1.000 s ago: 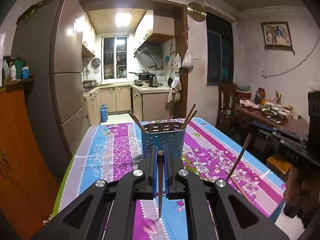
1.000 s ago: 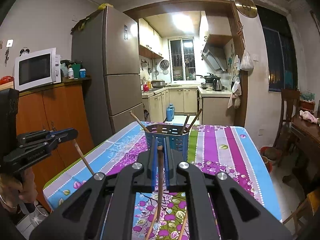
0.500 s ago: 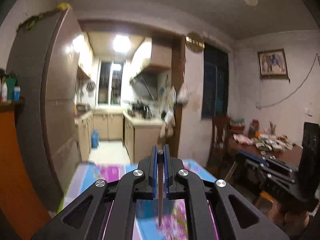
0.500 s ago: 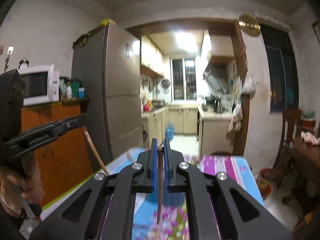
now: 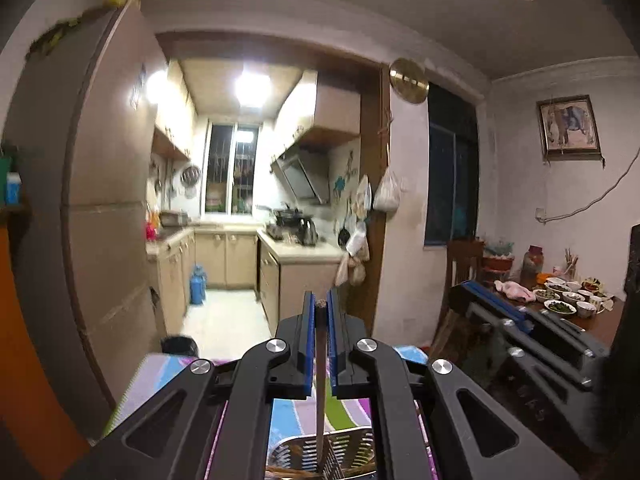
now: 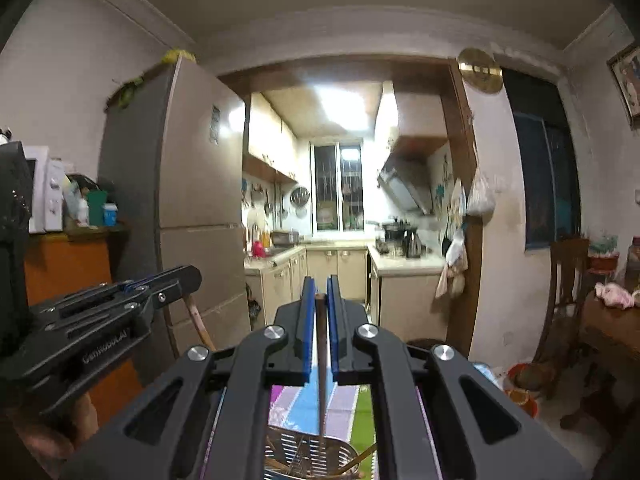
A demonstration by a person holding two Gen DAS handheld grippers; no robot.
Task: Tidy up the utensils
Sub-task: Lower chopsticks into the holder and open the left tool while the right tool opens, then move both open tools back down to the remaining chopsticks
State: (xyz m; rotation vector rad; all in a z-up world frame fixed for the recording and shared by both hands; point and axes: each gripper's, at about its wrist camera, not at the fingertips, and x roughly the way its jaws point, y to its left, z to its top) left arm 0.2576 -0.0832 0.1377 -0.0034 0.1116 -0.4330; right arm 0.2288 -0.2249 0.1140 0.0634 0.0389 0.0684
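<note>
Left wrist view: a slender wooden chopstick [image 5: 319, 376] is clamped by the left gripper [image 5: 320, 308] above the perforated utensil holder [image 5: 344, 454]. Another chopstick [image 6: 321, 364] is gripped likewise by the right gripper [image 6: 320, 304], apparently over the holder.

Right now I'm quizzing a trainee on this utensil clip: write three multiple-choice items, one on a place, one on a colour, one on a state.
1. Where does the utensil basket sit in the left wrist view?
A. below the left gripper
B. on the kitchen counter
C. on the fridge

2. What colour are the right gripper pads?
A. red
B. blue
C. white

3. What state is each gripper in?
A. open, empty
B. shut, empty
C. shut on a chopstick

Answers:
1 A, the basket shows under the fingers.
2 B, blue strips line both fingers.
3 C, a chopstick is pinched between each pair.
</note>
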